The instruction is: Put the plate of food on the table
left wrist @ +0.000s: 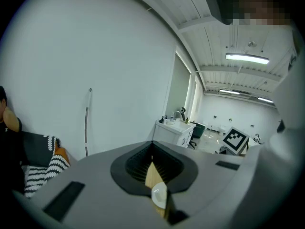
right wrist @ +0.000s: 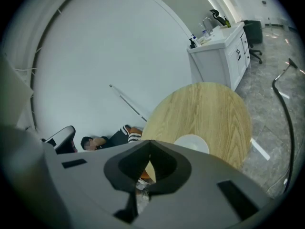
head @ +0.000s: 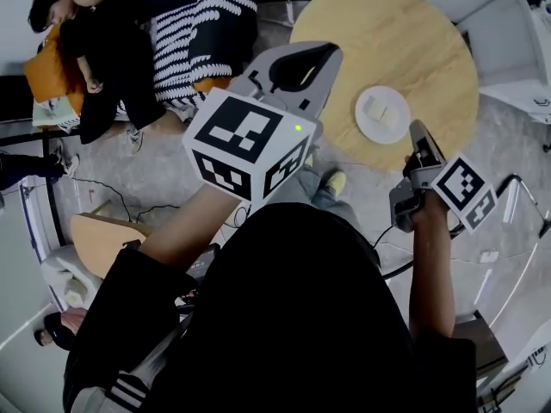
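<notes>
The round plate (head: 382, 114) lies flat, face up, near the wooden table (head: 405, 33) edge, above a grey floor (head: 508, 144). The left gripper (head: 312, 62) and right gripper (head: 419, 134) are pressed together, empty.

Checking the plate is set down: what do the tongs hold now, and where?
Nothing. Left tongs and right tongs are shut, empty; the plate lies on the table, apart from both.

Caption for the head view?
Plate of food on round table; left gripper and right gripper shut, empty, clear of it.
</notes>
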`<state>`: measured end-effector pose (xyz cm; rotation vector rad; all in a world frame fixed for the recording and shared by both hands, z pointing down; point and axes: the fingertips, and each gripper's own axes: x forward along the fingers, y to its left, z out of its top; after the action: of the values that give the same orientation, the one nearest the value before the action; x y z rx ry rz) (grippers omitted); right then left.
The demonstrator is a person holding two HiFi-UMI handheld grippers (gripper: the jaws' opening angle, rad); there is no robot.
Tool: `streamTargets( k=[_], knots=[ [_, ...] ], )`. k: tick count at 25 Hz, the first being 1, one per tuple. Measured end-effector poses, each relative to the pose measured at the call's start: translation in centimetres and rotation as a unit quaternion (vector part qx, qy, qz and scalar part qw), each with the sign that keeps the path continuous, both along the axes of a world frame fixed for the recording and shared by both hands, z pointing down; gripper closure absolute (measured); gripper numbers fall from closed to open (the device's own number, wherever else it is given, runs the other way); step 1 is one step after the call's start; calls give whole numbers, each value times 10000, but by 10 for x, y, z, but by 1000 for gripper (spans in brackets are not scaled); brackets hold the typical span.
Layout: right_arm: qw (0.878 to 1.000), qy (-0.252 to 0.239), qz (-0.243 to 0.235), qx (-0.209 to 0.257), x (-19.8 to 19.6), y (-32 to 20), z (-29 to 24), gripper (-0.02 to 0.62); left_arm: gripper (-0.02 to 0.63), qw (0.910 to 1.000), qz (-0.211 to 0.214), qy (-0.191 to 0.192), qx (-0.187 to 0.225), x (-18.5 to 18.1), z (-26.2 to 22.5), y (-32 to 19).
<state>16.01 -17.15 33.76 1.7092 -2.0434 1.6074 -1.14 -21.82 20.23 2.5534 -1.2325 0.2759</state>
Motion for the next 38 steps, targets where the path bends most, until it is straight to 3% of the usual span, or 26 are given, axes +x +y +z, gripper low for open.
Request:
streamTargets(
  k=[12,17,21,27,32,38],
  knots=[
    [9971,260,-261,658,-3,4,-50,586,600,9984,123,223,514,1,-47,1],
    [9940,206,-437,986,-8,4,-69,586,599,9979,118,312,551,0,-51,2],
    [9809,206,-704,1801,-11,2,-98,586,600,9975,66,370,596,-2,-54,5],
    [9566,843,-763,2682,-3,8,-118,586,600,9967,85,405,692,-1,-58,14],
    [9521,1162,-900,2683,-8,11,-114,586,600,9970,69,453,627,-2,-50,24],
    [9516,1207,-855,2694,-7,12,-116,586,600,9971,20,483,586,-3,-48,26]
  ],
)
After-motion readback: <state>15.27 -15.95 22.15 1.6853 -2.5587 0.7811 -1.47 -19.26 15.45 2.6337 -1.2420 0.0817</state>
